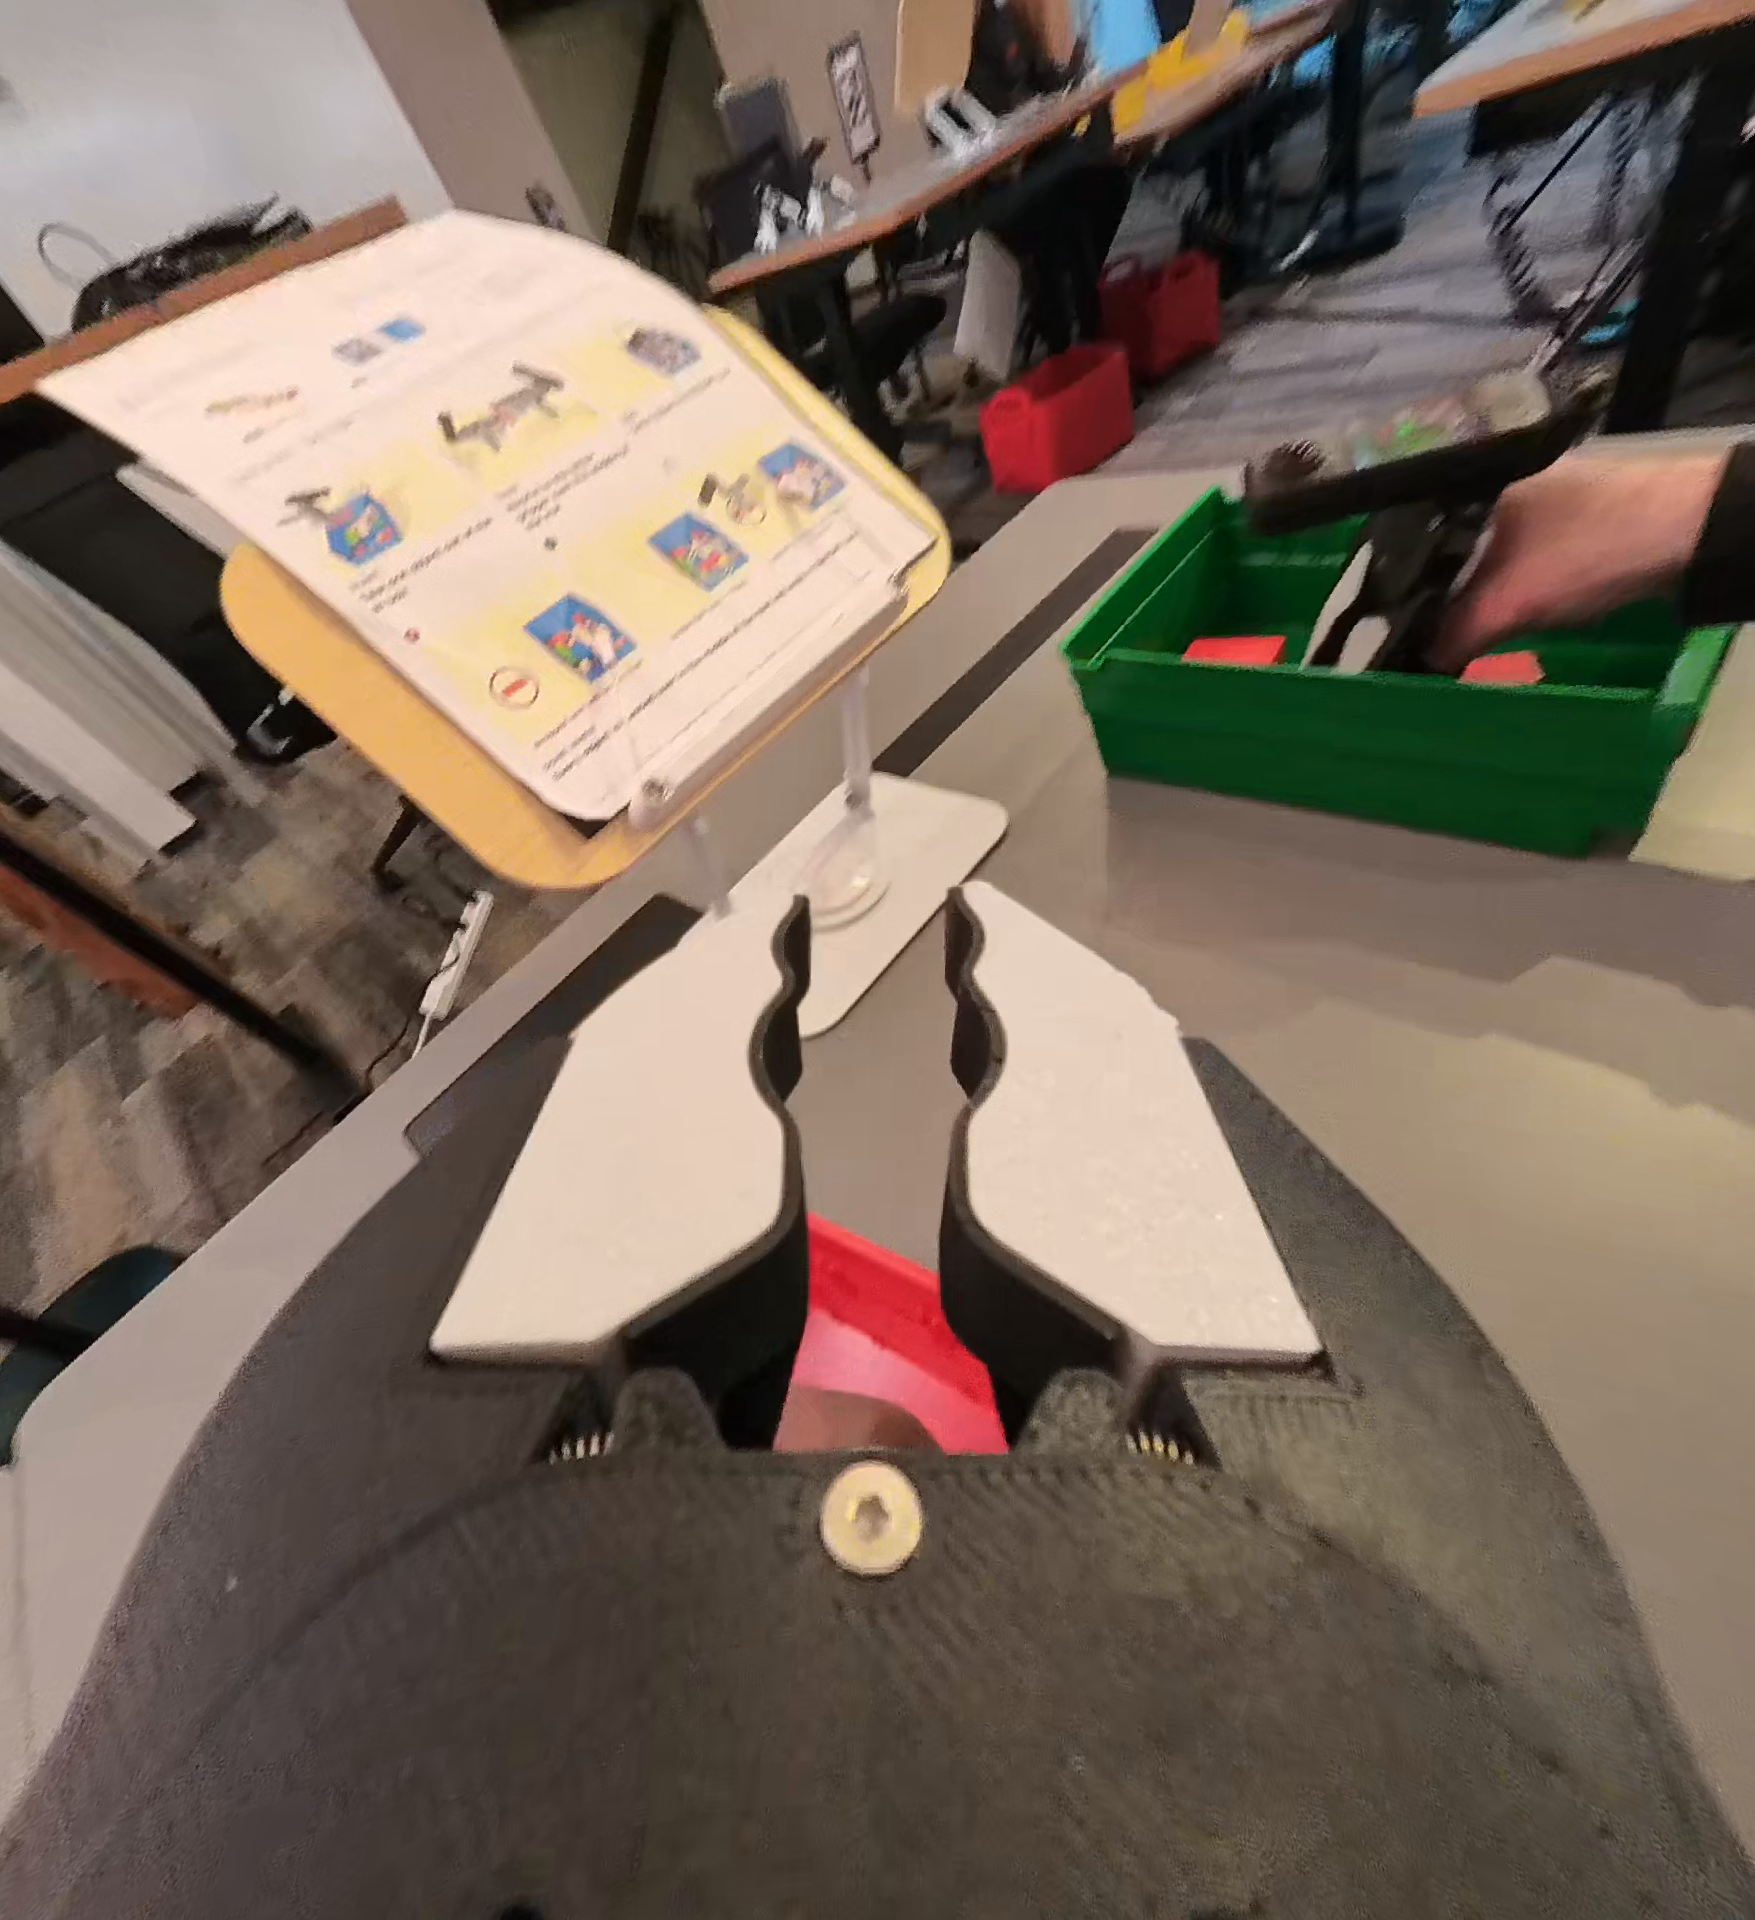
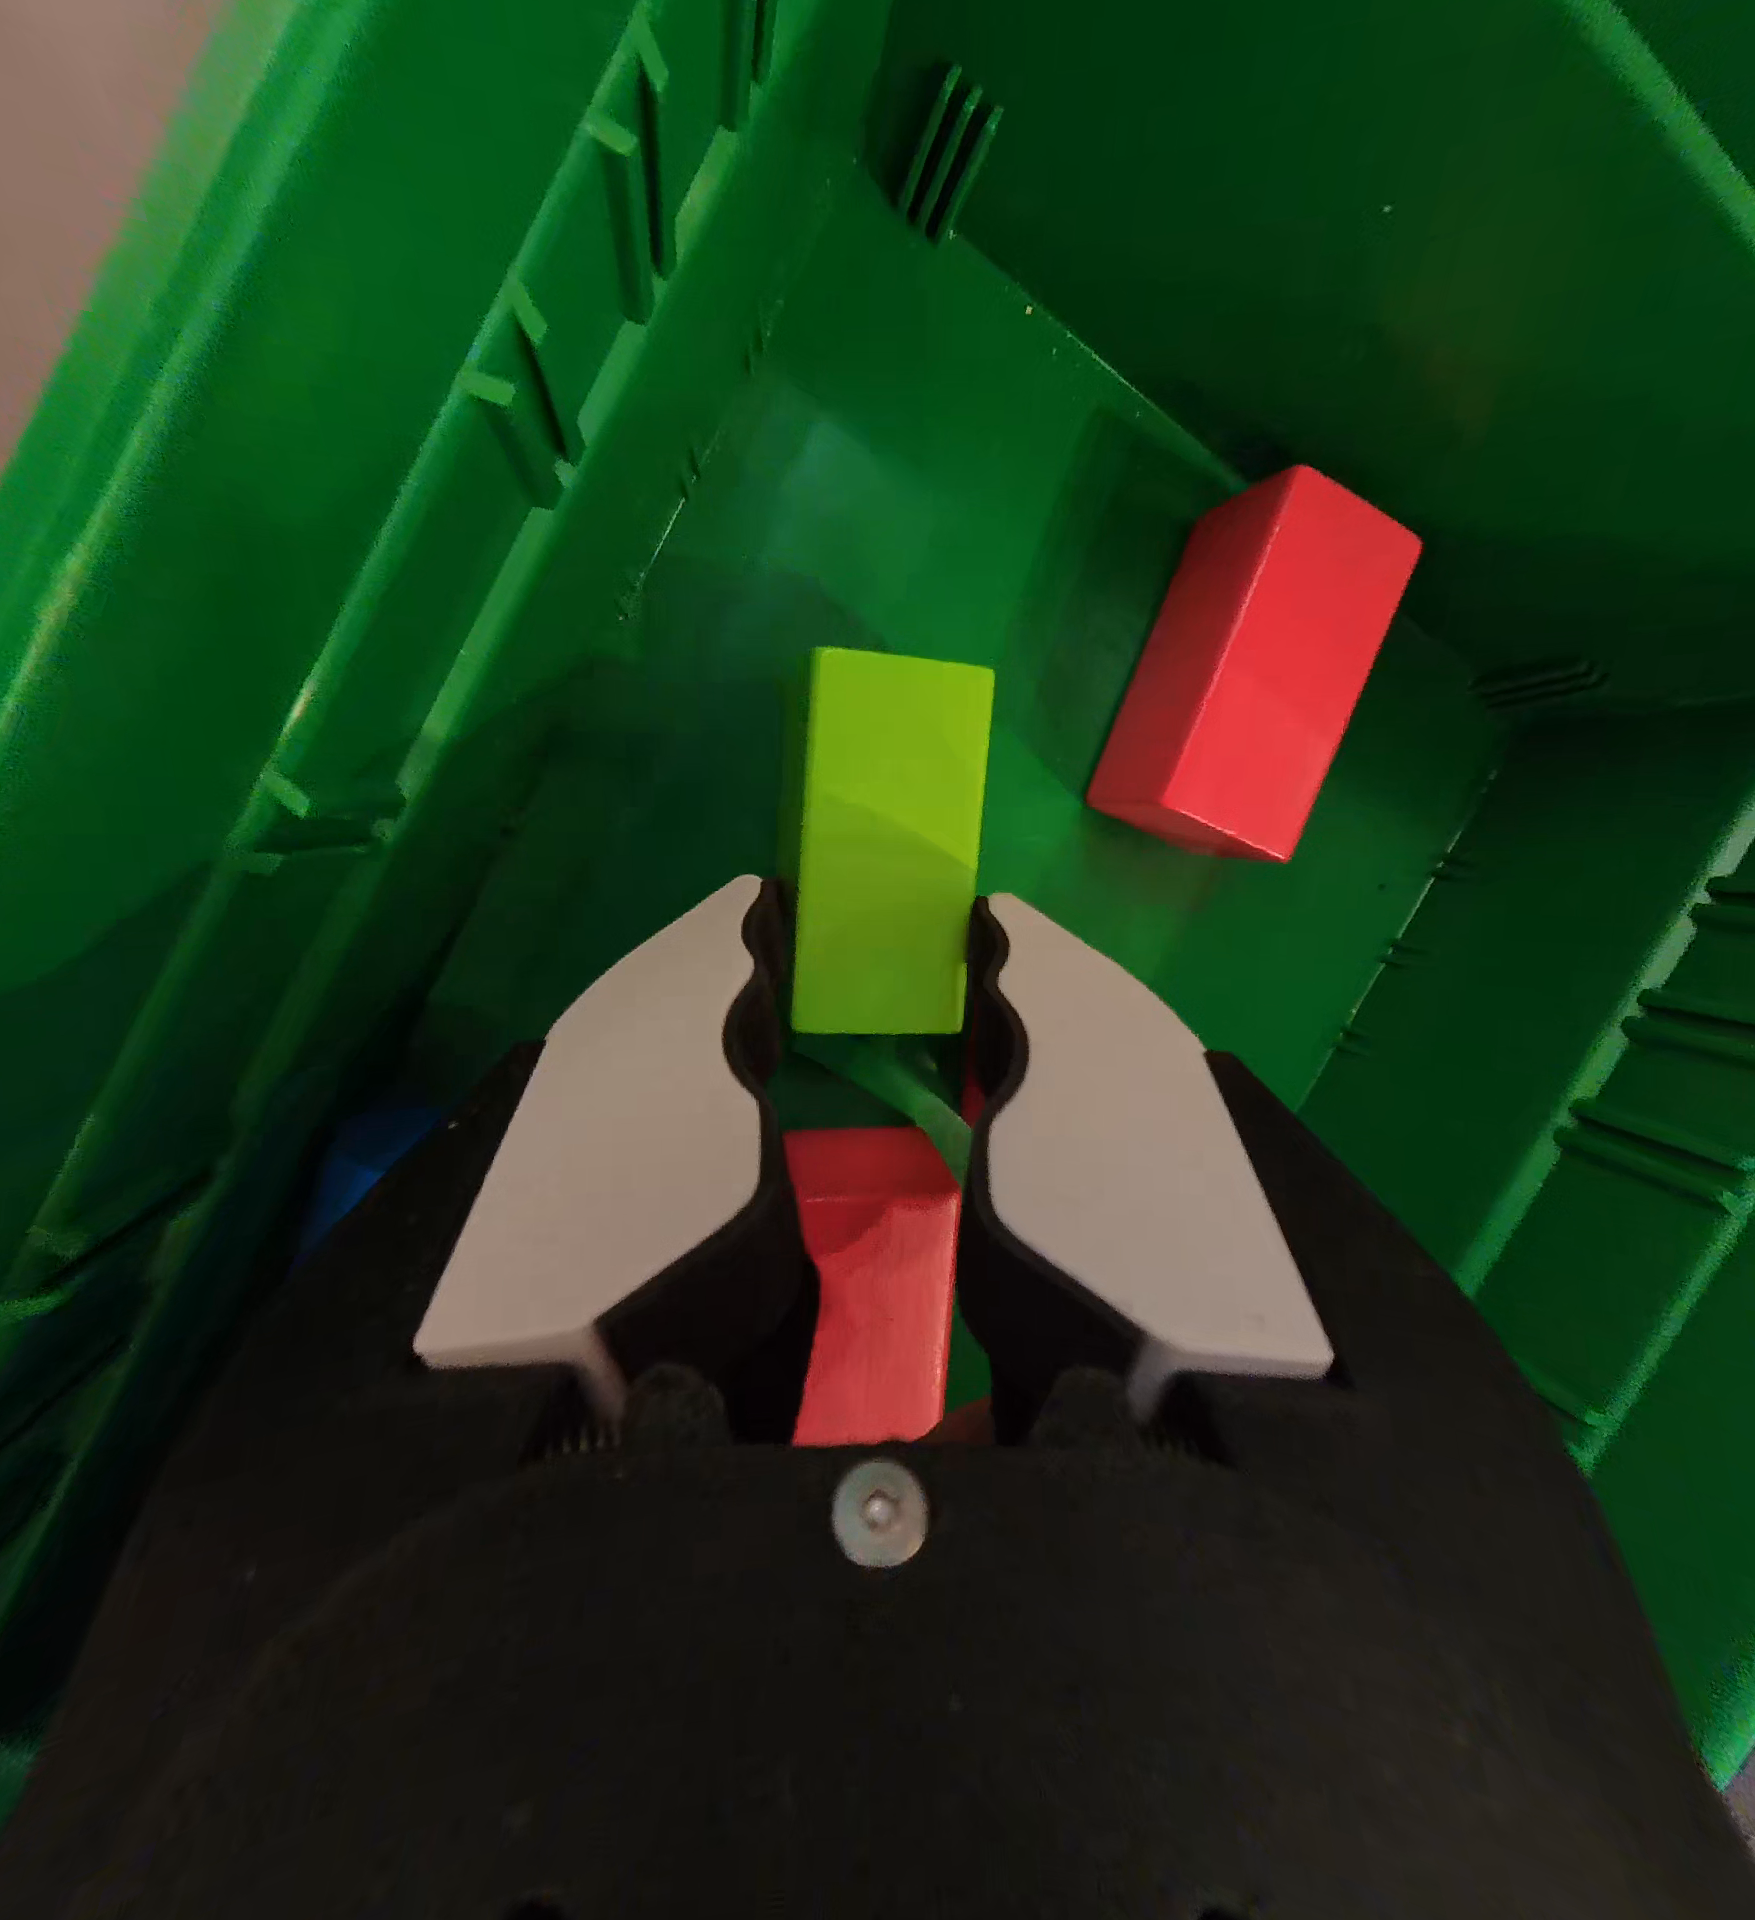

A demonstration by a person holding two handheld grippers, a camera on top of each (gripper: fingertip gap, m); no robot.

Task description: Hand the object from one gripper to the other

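Right tongs [image 2: 875, 961] pinching lime block [image 2: 888, 831] near its end, left tongs [image 1: 875, 987] spread empty; may pivot loose, striking red block [image 2: 1257, 665] at two o'clock

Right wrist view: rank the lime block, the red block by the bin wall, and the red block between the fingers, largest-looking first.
1. Red block by the bin wall.
2. Lime block, held at the right hand-held gripper fingertips; close to the first, so unsure.
3. Red block between the fingers: partly hidden, true size unclear.
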